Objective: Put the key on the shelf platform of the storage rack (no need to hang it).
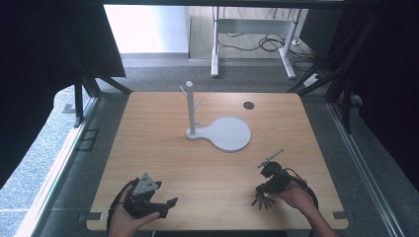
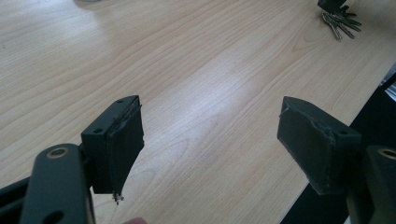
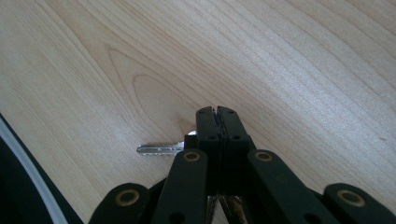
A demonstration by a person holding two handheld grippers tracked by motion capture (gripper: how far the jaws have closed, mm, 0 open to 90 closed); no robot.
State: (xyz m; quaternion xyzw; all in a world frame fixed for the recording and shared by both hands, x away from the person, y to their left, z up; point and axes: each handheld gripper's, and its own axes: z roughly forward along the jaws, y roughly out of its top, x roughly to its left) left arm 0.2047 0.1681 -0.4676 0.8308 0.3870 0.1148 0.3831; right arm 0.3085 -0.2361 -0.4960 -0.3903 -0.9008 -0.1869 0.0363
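High view: left claw (image 1: 165,205) and right claw (image 1: 262,195) low over tabletop (image 1: 163,148), near its front edge; keys (image 1: 263,201) fan out under right claw.
Left gripper view: left claw (image 2: 210,140) released, nothing between; keys (image 2: 341,23) far off.
Right gripper view: right claw (image 3: 216,122) clenched on keys (image 3: 161,149); one blade juts sideways.

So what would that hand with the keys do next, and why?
Probably lift the keys a little off the table. The right gripper has its jaws pressed together over the bunch, one key's blade poking out sideways, and the keys lie on the wood near the front edge. The white hook stand further back looks like the likely destination.
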